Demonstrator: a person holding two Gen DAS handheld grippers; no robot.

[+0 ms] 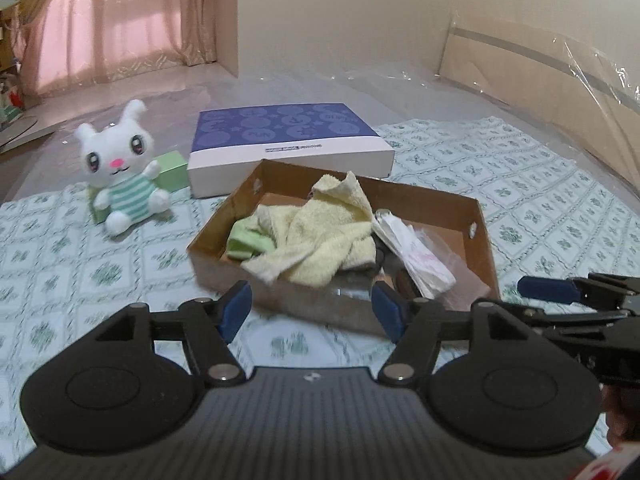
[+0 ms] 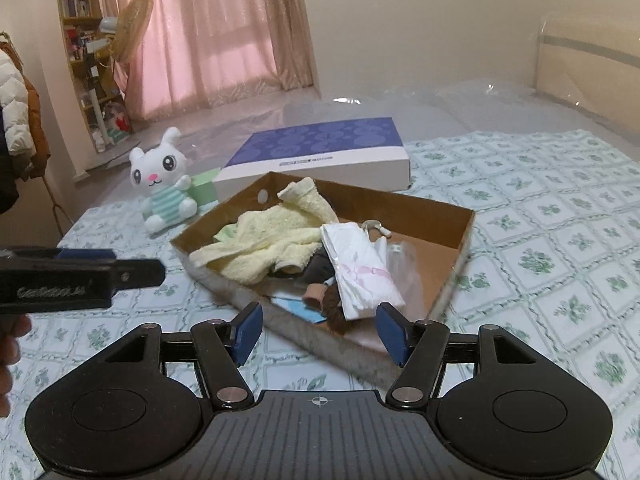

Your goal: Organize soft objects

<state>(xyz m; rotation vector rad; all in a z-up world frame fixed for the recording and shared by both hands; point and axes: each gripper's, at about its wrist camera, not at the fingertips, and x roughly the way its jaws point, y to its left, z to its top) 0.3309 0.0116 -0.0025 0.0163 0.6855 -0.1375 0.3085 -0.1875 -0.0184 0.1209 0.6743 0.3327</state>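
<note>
1. One brown cardboard tray sits mid-bed on the green-patterned sheet. Inside: a crumpled yellow towel at the tray's 9–10 o'clock side, a green cloth peeking out under it at 9, a white plastic-wrapped item near centre, and dark and brown bits beneath that I can't make out.
2. At the tray's 12 o'clock, touching or just behind it: one closed blue-and-white box.
3. At 10 o'clock, outside the tray: one white bunny plush in a green-striped top, sitting upright against a small green box.
4. Left gripper: jaws wide, nothing between, hanging before the tray's near wall.
5. Right gripper: jaws apart, empty, over the near corner.
6. Count: 2 grippers, 1 tray, 2 boxes, 1 plush, 1 towel.
</note>
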